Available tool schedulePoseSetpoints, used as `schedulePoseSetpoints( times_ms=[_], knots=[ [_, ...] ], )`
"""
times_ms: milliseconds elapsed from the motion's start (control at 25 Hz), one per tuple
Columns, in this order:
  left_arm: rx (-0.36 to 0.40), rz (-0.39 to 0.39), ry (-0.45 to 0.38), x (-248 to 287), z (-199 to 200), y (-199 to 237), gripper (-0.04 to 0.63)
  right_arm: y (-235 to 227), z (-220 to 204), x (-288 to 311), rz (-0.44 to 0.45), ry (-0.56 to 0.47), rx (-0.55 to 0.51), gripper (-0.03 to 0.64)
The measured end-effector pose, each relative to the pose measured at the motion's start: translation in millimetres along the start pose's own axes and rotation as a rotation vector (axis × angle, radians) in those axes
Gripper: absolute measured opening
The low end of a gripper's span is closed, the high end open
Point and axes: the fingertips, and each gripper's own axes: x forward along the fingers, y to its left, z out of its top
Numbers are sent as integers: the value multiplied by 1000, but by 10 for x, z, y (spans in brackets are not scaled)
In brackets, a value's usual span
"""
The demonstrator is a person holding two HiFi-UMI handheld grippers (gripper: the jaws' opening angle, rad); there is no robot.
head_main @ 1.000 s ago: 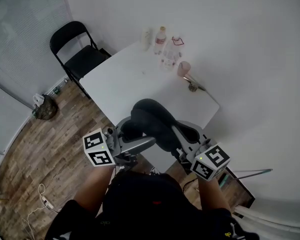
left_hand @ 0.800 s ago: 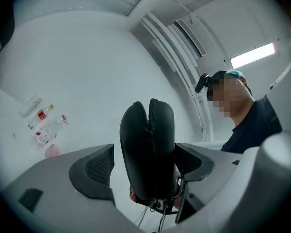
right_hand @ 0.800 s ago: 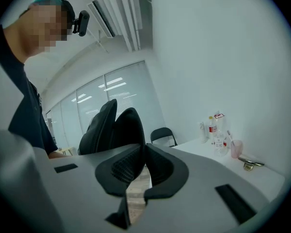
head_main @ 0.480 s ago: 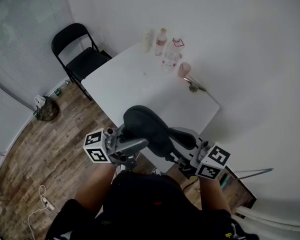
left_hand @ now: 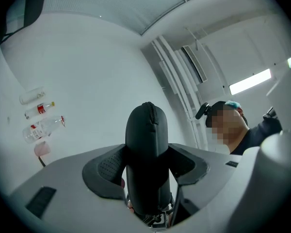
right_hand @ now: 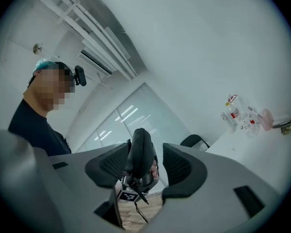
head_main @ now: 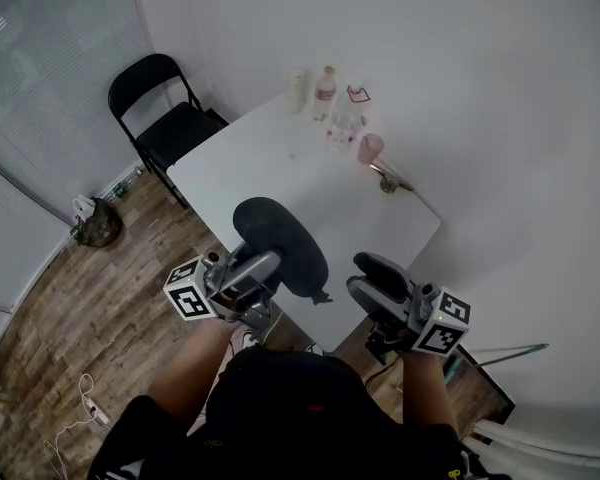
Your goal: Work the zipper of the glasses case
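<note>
In the head view the glasses case (head_main: 280, 246) is too small to show whether its zipper is open, and labels on the bottles (head_main: 326, 93) at the far edge of the table (head_main: 250, 168) are unreadable (specks of red). The table hides some legs of the chair (head_main: 180, 128).

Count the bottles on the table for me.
3, clustered at the table's far corner: a white bottle, a red-labelled bottle beside it, and a clear bottle nearest the pink cup. Another could hide behind them.
</note>
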Motion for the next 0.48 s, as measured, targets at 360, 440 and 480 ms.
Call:
schedulePoseSetpoints(
  times_ms=[360,440,480],
  knots=[
    [20,-4,42,85,-24,-75,275,159,-437,504,66,110,25,314],
    [29,7,59,94,-59,-57,275,130,-470,528,68,115,41,313],
    [37,17,67,93,-73,-44,275,111,-475,529,65,117,48,311]
  ],
)
